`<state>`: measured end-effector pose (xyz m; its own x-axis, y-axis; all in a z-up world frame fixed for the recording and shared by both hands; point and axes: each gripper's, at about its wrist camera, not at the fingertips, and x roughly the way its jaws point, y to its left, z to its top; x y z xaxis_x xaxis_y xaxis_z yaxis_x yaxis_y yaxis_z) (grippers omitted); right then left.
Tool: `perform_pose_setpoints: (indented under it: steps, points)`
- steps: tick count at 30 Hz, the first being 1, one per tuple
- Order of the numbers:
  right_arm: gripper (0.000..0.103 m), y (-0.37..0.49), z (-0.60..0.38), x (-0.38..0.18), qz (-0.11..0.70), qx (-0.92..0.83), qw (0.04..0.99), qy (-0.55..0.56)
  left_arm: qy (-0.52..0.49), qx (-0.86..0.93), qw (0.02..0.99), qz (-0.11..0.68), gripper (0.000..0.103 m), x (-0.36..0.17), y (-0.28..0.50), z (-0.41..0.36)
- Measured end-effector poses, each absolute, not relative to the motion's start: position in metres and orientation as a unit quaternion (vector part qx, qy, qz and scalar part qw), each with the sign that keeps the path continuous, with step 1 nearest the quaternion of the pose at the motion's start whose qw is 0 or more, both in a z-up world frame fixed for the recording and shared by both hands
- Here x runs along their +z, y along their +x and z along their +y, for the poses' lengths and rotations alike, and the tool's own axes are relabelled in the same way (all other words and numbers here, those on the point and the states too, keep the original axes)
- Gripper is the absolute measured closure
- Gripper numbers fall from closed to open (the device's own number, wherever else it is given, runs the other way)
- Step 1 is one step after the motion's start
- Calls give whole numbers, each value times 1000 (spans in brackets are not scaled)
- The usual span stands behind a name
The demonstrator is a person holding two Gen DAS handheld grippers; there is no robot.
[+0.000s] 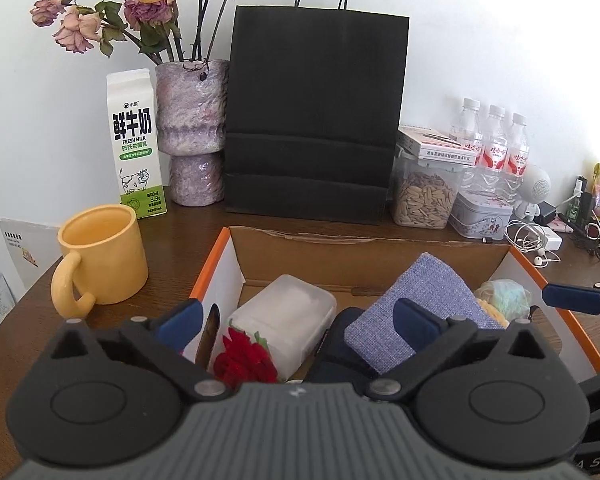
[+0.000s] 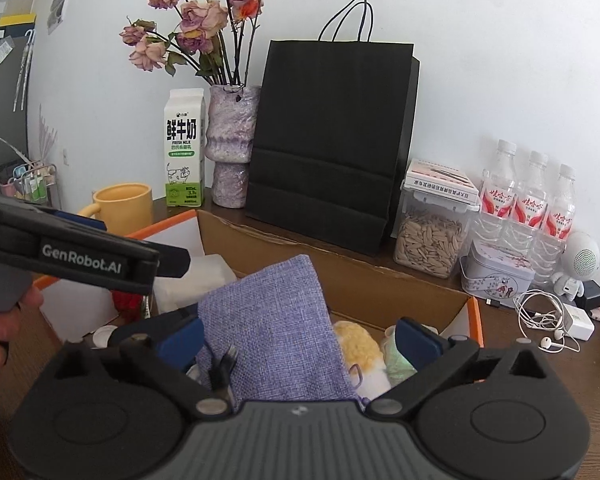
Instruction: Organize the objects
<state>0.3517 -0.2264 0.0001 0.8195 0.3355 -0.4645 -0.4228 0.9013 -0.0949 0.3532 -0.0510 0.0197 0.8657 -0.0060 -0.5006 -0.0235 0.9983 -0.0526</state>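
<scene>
On a dark wooden table (image 1: 172, 240), an open cardboard box (image 1: 340, 248) with orange edges sits in front of you. Your left gripper (image 1: 296, 318) hovers over the near rim of the box, its blue-padded jaws spread wide with nothing between them. Your right gripper (image 2: 298, 340) hangs over the box too, jaws likewise parted and gripping nothing; in the left view one of its blue pads shows at 3 o'clock.

Inside the box, a lavender fabric pouch (image 2: 268, 316) leans in the middle. At its 9 o'clock lies a frosted plastic case (image 1: 288, 312), with a red knitted flower (image 1: 244, 360) at the case's 7 o'clock. At the pouch's 3 o'clock sit a fluffy yellow item (image 2: 360, 344) and a pale green bundle (image 1: 508, 296).

Outside the box, at 10 o'clock, stands a yellow mug (image 1: 104, 252). Along the wall at 12 o'clock stand a milk carton (image 1: 134, 140), a vase of dried roses (image 1: 192, 132) and a black paper bag (image 1: 316, 112). At 2 o'clock are a jar of seeds (image 1: 424, 196) and three water bottles (image 1: 496, 140).
</scene>
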Motion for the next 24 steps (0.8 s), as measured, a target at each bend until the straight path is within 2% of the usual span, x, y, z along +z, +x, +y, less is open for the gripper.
perform_pose_setpoints:
  steps: [6, 24]
  points:
    - [1, 321, -227, 12, 201, 193, 955, -104, -25, 2, 970, 243, 0, 31, 320, -55]
    - [1, 186, -237, -11, 239, 213, 942, -102, -16, 6, 951, 308, 0, 5, 205, -48]
